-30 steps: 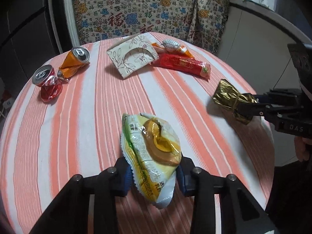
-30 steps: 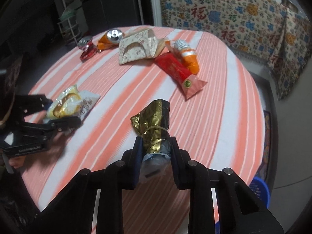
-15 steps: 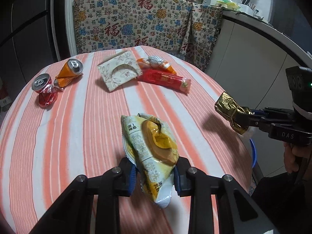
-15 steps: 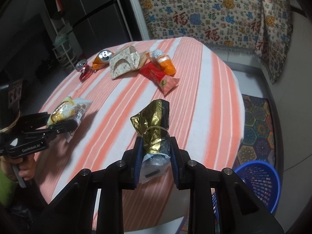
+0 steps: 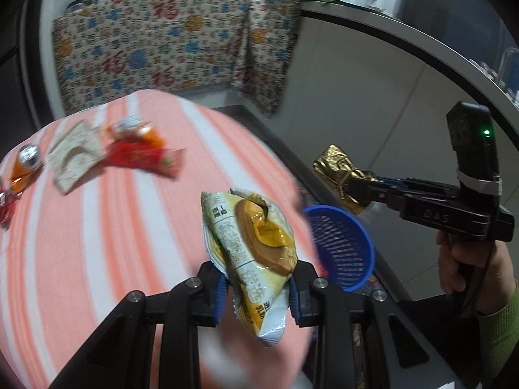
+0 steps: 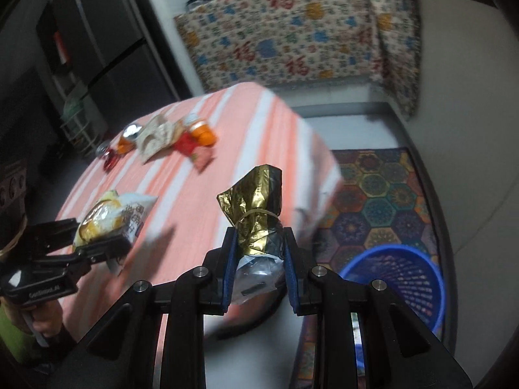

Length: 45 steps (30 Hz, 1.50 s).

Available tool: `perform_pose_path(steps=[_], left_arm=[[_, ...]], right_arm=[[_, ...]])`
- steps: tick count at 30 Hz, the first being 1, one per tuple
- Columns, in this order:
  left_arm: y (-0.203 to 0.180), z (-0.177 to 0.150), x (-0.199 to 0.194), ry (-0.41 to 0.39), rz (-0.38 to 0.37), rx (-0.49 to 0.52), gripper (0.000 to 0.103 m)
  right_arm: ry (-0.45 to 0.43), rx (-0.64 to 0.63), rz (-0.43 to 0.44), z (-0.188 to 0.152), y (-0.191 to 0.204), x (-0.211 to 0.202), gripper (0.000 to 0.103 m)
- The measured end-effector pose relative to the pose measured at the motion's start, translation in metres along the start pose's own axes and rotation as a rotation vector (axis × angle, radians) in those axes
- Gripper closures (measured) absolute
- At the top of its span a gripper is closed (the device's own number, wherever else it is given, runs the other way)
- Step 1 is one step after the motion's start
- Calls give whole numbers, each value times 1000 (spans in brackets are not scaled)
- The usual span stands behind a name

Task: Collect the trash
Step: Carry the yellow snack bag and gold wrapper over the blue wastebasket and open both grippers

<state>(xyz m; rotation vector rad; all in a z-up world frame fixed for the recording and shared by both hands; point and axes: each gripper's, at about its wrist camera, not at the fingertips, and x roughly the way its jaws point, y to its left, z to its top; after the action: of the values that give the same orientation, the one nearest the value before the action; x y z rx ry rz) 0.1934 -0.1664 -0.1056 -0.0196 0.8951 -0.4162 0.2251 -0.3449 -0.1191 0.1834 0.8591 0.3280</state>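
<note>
Our left gripper [image 5: 256, 287] is clamped on a yellow snack bag [image 5: 249, 243] at lower centre of the left view, lifted above the striped table [image 5: 97, 243]. Our right gripper [image 6: 258, 270] is clamped on a gold foil bag [image 6: 256, 214] at centre of the right view, off the table's edge. A blue basket [image 6: 402, 278] stands on the floor at lower right, beside a patterned mat [image 6: 379, 194]. At upper left of the table lie a paper box [image 5: 73, 155], a red wrapper [image 5: 142, 159], an orange bottle [image 5: 136, 129] and crushed cans [image 5: 26, 162], all blurred.
</note>
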Motion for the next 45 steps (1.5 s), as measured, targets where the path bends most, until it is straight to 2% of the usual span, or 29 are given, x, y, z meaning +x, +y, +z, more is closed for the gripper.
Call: perform_pose_path(steps=[3, 8, 11, 15, 21, 30, 32, 33, 35, 37, 42, 44, 45], left_arm=[[-37, 10, 16, 15, -48, 52, 73], [-91, 23, 54, 58, -108, 115, 73], [-112, 30, 79, 91, -158, 123, 73], [-132, 38, 109, 122, -176, 138, 73], [-145, 42, 139, 152, -180, 146, 73], [-151, 37, 169, 185, -173, 172, 73], [-153, 35, 177, 189, -172, 181, 70], [-153, 37, 183, 192, -172, 182, 70], [-155, 37, 192, 197, -174, 182, 58], [-156, 37, 196, 191, -176, 181, 53], [-154, 38, 186, 164, -159, 185, 53], [-151, 37, 171, 145, -135, 194, 52], [-147, 37, 162, 132, -126, 196, 51]], right_arm=[[1, 41, -95, -5, -33, -13, 77], [23, 132, -206, -15, -85, -28, 77], [40, 192, -242, -20, -112, -34, 77], [64, 247, -269, -24, -139, -37, 77], [77, 298, -282, -26, -161, -40, 77], [72, 344, -282, -27, -169, -43, 76], [69, 349, -285, -29, -169, -44, 75], [67, 352, -290, -28, -169, -44, 71], [58, 355, -291, -27, -169, -45, 69], [51, 356, -296, -27, -169, -47, 62], [20, 352, -316, -26, -171, -55, 57], [-10, 353, -323, -23, -169, -60, 51], [-27, 348, -332, -22, -167, -62, 44]])
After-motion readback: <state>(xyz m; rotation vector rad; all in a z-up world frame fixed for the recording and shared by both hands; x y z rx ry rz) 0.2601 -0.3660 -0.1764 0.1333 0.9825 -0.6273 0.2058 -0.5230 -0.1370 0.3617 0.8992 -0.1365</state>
